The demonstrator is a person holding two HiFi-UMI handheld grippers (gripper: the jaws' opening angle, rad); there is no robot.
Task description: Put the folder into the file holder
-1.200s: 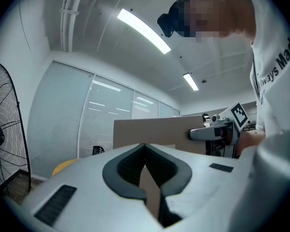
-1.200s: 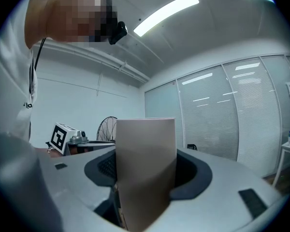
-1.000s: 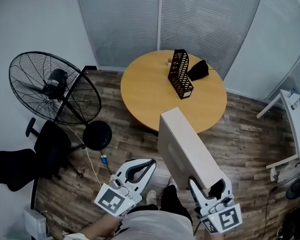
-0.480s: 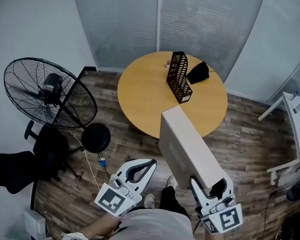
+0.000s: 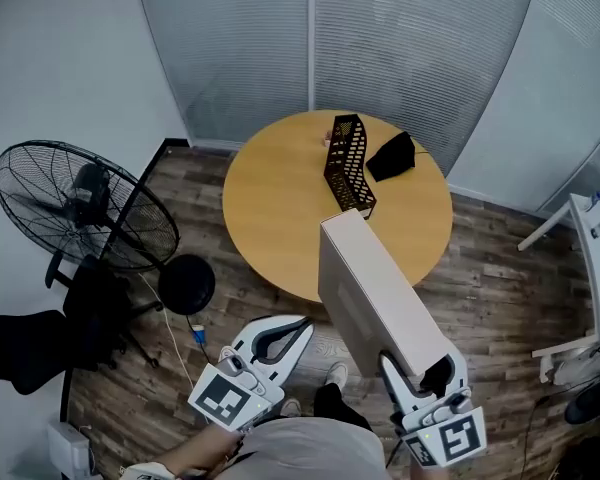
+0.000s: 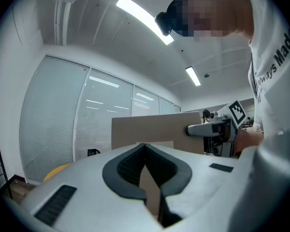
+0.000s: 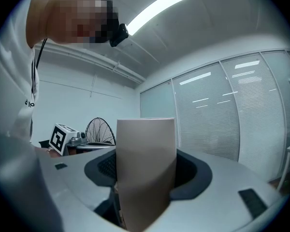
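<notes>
At the far left a large black floor fan [image 5: 85, 208] stands on the wood floor with a dark chair [image 5: 35, 336] below it; both are out of the way and play no part. Next comes the left gripper [image 5: 296, 326], held low in front of the person's body. Its own view shows the jaws pressed together at the tips with nothing between them, so it appears to be parked as a spare tool while the other one carries the load. Beyond it is the round wooden table [image 5: 270, 208]. The black mesh file holder [image 5: 346, 163] stands upright near the table's far edge, its long side running toward the near edge and its top open, which should let a folder drop in from above. A black pouch-like object [image 5: 392, 155] lies just beside it toward the table's right edge. The folder [image 5: 375, 293], pale and thick, is in the air short of the table's near edge and well apart from the holder. It is angled up and forward, probably so that its leading end can be steered to the opening. The right gripper [image 5: 421, 380] clamps the folder's near end, its jaws closed on the spine. At the far right a white stand [image 5: 592, 253] sits by the wall.
</notes>
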